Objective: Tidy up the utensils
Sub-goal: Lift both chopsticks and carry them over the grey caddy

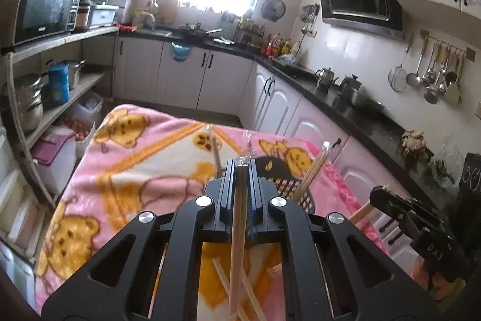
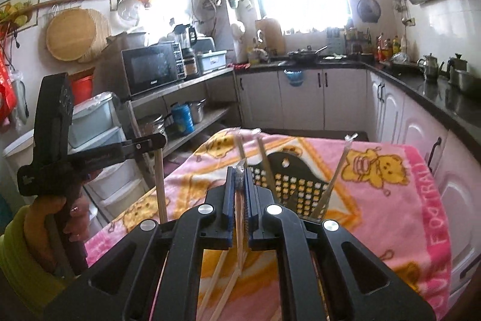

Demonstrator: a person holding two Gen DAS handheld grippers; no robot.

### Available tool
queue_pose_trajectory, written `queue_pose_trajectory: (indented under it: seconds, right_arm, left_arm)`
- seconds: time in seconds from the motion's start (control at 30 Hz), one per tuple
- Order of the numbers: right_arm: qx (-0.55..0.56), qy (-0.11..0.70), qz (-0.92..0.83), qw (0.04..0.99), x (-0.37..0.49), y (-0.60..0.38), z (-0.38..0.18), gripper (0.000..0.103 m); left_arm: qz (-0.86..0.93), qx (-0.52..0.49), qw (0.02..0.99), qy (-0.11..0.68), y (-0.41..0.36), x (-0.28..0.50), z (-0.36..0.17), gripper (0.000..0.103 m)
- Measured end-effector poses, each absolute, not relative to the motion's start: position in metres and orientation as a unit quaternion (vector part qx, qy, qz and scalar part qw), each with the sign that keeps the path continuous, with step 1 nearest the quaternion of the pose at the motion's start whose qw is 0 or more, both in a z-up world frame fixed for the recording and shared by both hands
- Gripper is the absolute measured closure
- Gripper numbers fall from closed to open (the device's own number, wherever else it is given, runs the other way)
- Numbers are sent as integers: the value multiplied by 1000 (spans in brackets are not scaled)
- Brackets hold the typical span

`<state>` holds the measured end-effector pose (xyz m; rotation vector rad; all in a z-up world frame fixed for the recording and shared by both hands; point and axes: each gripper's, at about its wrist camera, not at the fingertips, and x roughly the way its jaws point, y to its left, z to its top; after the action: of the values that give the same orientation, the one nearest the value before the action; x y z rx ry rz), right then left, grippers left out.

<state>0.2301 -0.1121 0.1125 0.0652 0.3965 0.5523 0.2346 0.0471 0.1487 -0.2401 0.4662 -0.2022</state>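
My left gripper [image 1: 241, 166] is shut on a pair of wooden chopsticks [image 1: 238, 230], which hang down through the jaws above the blanket. My right gripper [image 2: 239, 170] is shut on chopsticks in a clear wrapper [image 2: 239, 233]. Just ahead of both grippers lies a black perforated basket [image 2: 297, 179] with several wrapped chopsticks [image 2: 332, 179] leaning out of it. The same basket [image 1: 278, 170] shows in the left wrist view. Each view catches the other tool: the right gripper [image 1: 375, 194] at the right edge, the left gripper [image 2: 160, 139] at the left with its chopsticks [image 2: 159, 185] dangling.
A pink bear-print blanket [image 1: 135, 170] covers the table, with loose chopsticks [image 1: 222, 276] lying on it under the grippers. A dark counter [image 1: 360, 113] with kettles runs along the right. Shelves with a microwave [image 2: 150, 68] stand at the left. A person's hand [image 2: 45, 218] holds the left tool.
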Motion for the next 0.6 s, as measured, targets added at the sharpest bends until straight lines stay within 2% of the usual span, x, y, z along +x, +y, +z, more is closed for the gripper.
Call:
queue_pose_trajectory:
  seconds: [0.6]
  right_arm:
    - [46, 155, 233, 959, 250, -147, 145, 97]
  left_arm:
    - [-112, -118, 975, 154, 14, 274, 200, 100]
